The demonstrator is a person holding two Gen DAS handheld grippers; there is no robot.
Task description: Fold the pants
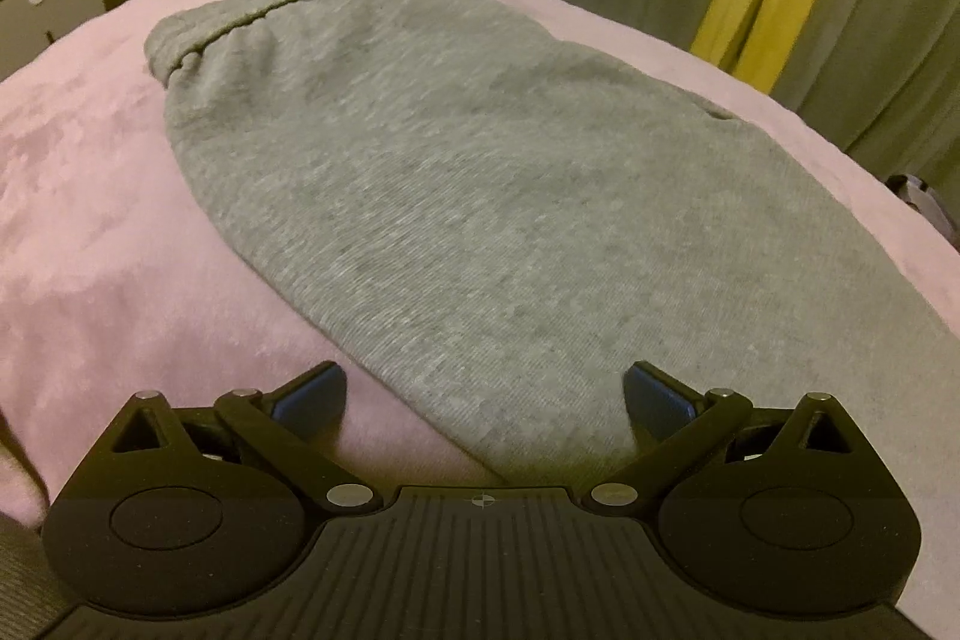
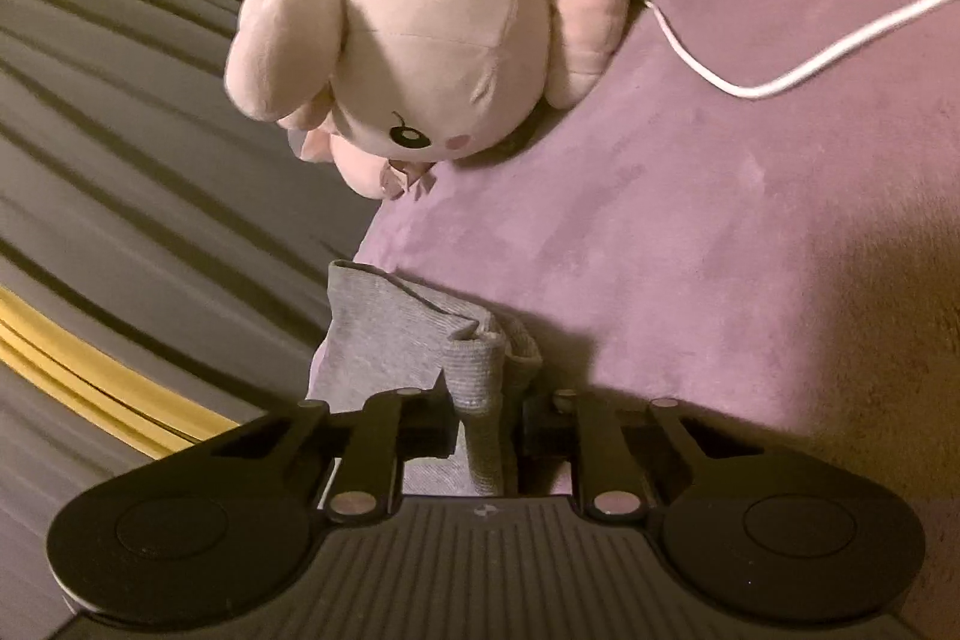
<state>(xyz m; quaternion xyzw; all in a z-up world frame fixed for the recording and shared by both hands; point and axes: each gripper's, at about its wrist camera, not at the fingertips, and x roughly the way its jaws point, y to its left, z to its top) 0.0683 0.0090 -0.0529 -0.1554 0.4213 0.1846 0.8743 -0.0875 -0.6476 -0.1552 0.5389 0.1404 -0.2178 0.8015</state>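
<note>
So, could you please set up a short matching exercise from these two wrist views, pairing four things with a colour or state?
Things:
1. pants
2. left gripper
3. cable
4. plush toy

States:
A. white, curving across the blanket
B. open, jaws wide apart over the fabric
C. grey, spread on the pink blanket
D. pale pink, lying near the bed's edge

Pairs: 1-C, 2-B, 3-A, 4-D
</note>
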